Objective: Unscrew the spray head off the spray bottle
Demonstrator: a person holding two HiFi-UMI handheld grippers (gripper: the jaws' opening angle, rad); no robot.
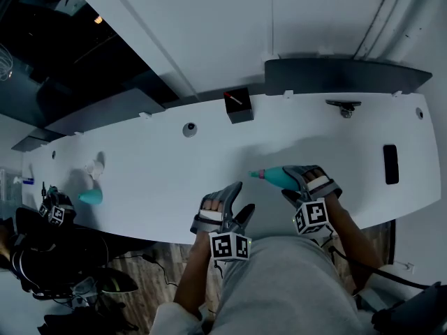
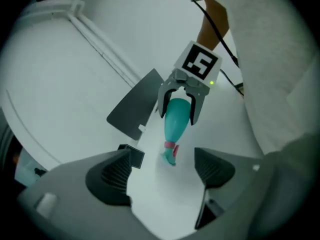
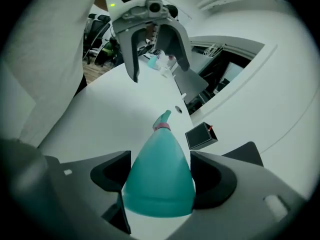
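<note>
A small black box (image 1: 238, 106) with a red mark is set near the far edge of the long white tabletop (image 1: 140, 166). A round grey grommet (image 1: 189, 129) is seen along that same edge. A small teal object (image 1: 90, 197) is placed near the left end, and a black rectangular slot (image 1: 391, 164) near the right end.

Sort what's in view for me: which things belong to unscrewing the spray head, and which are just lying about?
In the job: bottle, held in the right gripper; its spray head, still on; left gripper, open and empty.
Lying about: black box; small teal thing, far left; dark slab, far right.
</note>
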